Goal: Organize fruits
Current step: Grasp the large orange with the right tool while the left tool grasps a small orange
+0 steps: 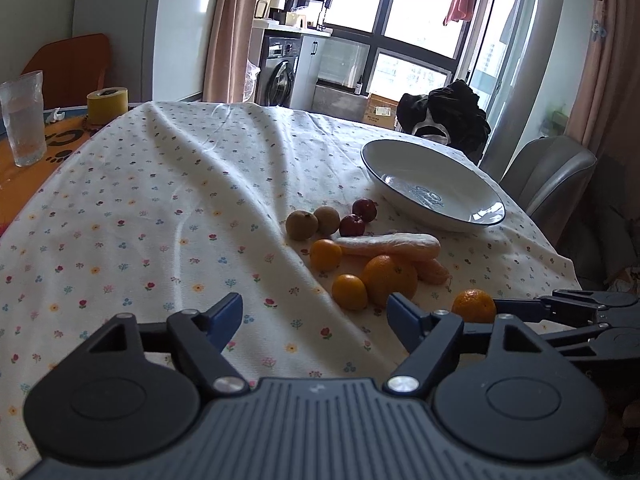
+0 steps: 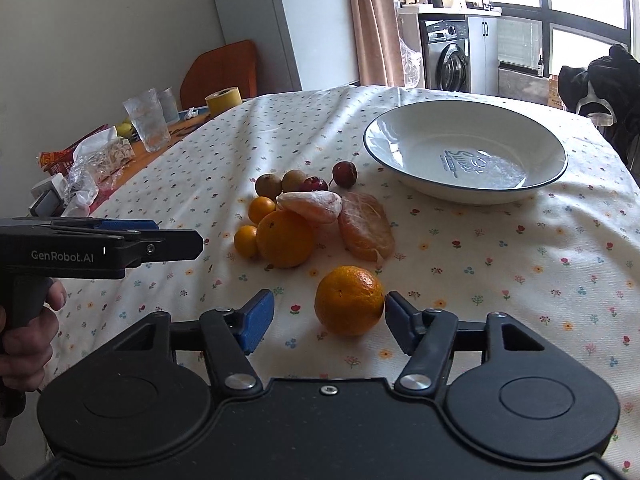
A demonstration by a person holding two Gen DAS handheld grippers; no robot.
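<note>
On left tongs (image 2: 176, 234), "GenRobot.AI"; inside plate (image 2: 400, 120), "Sweet" lettering.

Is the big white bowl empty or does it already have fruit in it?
Empty. The white bowl shows only its bare printed bottom in both views; every fruit, including the orange between the open right gripper fingers, sits on the tablecloth.

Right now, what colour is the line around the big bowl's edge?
Dark blue, on a white bowl; the right wrist view shows it best.
</note>
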